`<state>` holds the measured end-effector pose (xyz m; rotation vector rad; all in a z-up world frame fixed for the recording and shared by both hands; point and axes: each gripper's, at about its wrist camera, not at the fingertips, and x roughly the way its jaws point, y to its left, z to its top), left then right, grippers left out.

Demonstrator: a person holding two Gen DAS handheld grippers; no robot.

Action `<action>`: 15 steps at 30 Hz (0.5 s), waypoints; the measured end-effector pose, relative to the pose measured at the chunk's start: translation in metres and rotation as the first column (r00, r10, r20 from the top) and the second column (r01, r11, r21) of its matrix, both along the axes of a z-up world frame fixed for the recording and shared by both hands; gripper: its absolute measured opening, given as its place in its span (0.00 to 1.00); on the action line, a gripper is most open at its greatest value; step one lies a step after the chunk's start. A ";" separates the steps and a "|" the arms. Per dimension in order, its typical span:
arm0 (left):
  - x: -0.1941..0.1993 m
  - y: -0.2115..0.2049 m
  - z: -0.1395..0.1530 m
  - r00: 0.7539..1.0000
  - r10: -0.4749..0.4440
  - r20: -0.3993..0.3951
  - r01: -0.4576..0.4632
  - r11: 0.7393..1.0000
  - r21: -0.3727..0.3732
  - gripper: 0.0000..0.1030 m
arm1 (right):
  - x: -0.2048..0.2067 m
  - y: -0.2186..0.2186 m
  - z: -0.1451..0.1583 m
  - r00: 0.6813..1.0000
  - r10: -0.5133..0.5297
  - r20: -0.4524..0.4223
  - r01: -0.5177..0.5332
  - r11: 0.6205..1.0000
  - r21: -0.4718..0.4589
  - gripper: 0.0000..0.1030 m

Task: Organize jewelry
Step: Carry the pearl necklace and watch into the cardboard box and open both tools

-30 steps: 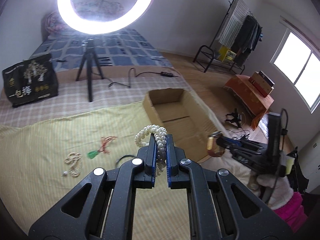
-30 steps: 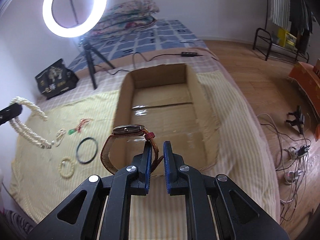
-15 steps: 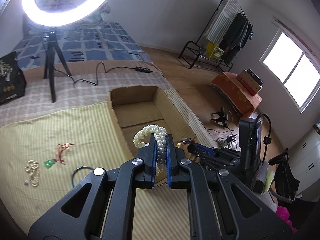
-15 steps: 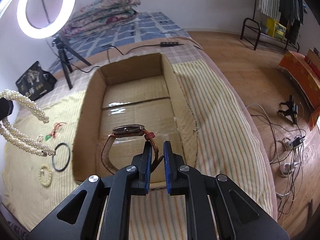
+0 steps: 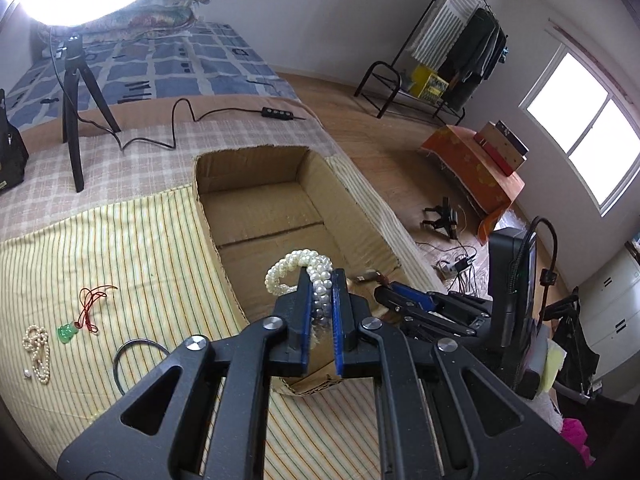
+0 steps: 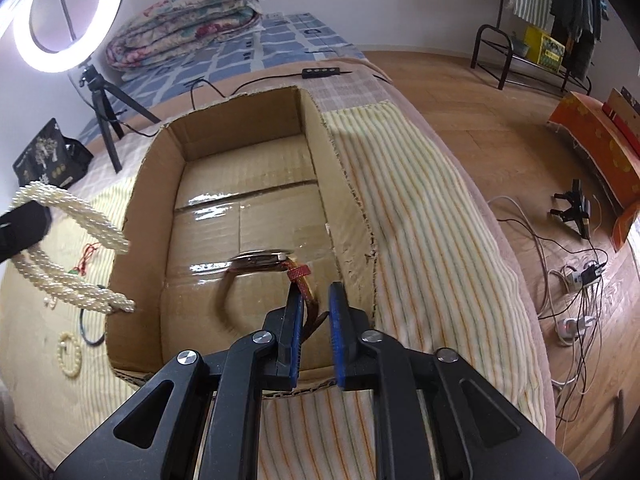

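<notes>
In the left wrist view, the left hand-held gripper [image 5: 322, 304] sits at lower centre of the frame, its blue pads clamped together on a pearl necklace [image 5: 298, 274] whose loops curl up and to the left of the fingertips. It hangs over the near end of an open cardboard box [image 5: 376, 224] that lies on a bed under a yellow striped cloth [image 5: 100, 248]. At the left of that frame, on the cloth, lie a jade pendant on red cord [image 5: 68, 330], a small pearl strand [image 5: 37, 350] just left of it, and a black ring bangle [image 5: 136, 354] partly hidden behind the gripper.

In the right wrist view, the right hand-held gripper [image 6: 314, 312] is at lower centre, above the near part of the box [image 6: 348, 192]. Its jaws are opening: the brown-strapped wristwatch [image 6: 260, 260] has its strap between them, lying against the left pad with a gap to the right one, and the watch case is blurred above the taped box floor. At the left edge the pearl necklace [image 6: 68, 280] hangs from the other gripper, and a small bead bracelet [image 6: 69, 354] lies on the cloth at lower left.

A ring light on a tripod [image 6: 60, 20] stands at upper left.
</notes>
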<state>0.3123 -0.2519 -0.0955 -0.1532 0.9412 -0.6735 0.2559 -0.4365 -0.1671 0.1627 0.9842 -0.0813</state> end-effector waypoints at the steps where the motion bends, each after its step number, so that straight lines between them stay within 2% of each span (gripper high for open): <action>1: 0.000 0.000 -0.001 1.000 -0.001 0.000 0.001 1.000 0.002 0.06 | 0.000 0.001 0.000 1.000 0.003 0.000 -0.003 1.000 -0.005 0.15; 4: -0.001 0.001 0.000 1.000 0.003 0.020 -0.003 1.000 0.015 0.06 | -0.001 0.005 0.003 1.000 0.007 0.007 -0.006 0.999 -0.041 0.26; 15: -0.006 0.018 0.010 0.999 0.029 0.037 -0.030 0.999 0.027 0.06 | -0.007 0.003 0.021 0.999 -0.012 0.046 0.014 0.999 -0.047 0.26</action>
